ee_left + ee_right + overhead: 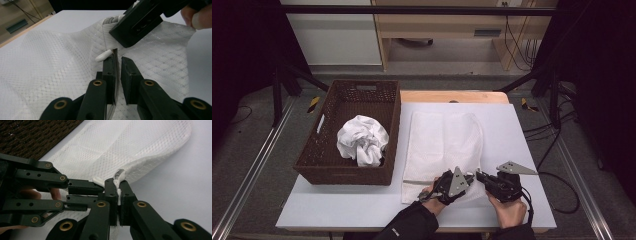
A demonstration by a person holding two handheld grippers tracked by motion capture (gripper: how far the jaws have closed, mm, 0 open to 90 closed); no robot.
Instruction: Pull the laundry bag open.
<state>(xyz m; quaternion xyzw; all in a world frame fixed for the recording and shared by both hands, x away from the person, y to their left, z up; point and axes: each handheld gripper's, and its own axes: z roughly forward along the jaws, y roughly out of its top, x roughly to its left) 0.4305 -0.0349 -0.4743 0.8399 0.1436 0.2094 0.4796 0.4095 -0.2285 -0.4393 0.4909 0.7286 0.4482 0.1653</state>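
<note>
A white mesh laundry bag [442,140] lies flat on the white table, its near edge by both hands. My right gripper [117,183] is shut on the bag's zipper end, with white cloth pinched between its pads; in the high view it [480,176] sits at the bag's near right corner. My left gripper [118,60] faces it from the left, jaws a narrow gap apart. The zipper tape [114,82] runs along the left jaw's inner face, and the white zipper pull [103,55] lies just past that jaw's tip. In the right gripper view the pull [98,180] rests above the left gripper [98,193].
A dark brown wicker basket [347,172] stands left of the bag and holds a crumpled white cloth [362,140]. The table's near edge runs just below the hands. A wooden board [452,96] borders the table's far side.
</note>
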